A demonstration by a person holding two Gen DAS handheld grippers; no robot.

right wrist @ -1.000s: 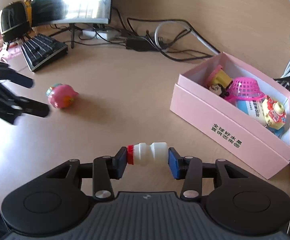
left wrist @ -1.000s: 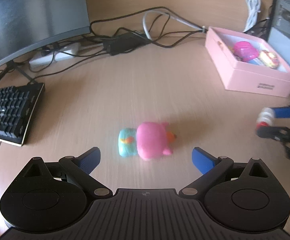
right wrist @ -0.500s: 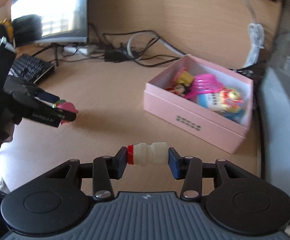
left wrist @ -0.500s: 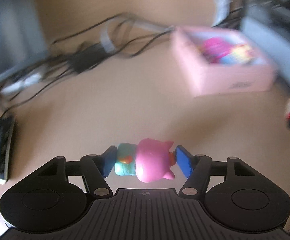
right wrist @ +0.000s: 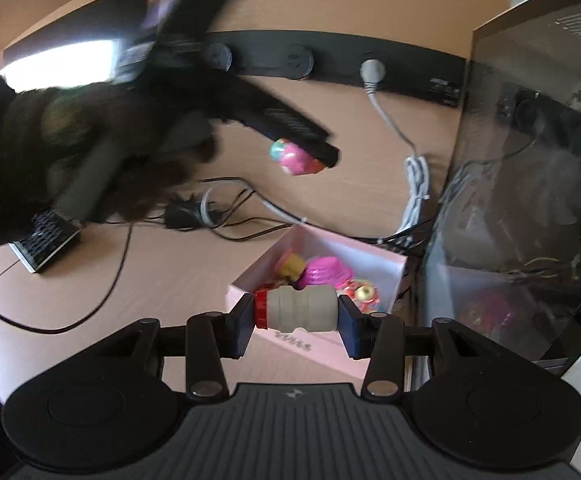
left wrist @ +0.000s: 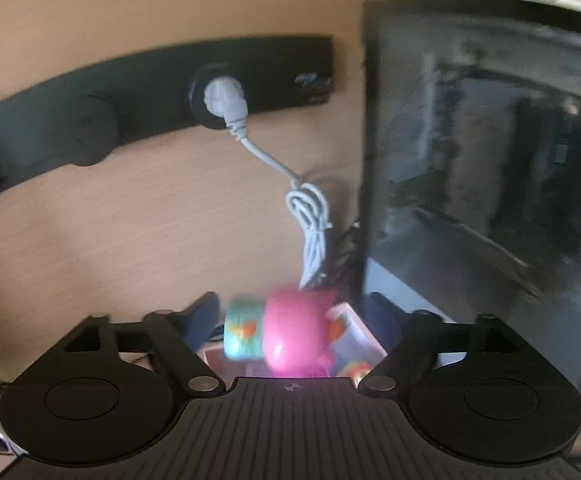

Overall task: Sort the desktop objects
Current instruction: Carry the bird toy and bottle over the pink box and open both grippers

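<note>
- Both grippers are now lifting clear of the worktop toward the pink box (right wrist: 274,280).
- Left gripper (left wrist: 290,326), jaws clamped on the pink toy (left wrist: 294,332), is carrying it above the box.
- Right gripper (right wrist: 295,314), jaws clamped on the small bottle (right wrist: 296,309), is nearing the box just ahead.

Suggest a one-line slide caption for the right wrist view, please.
Right gripper carries a small white bottle toward the pink box, left gripper lifting a pink toy.

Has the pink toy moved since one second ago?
Yes. The left gripper lifted the pink toy off the desk; it is now above the pink box.
</note>
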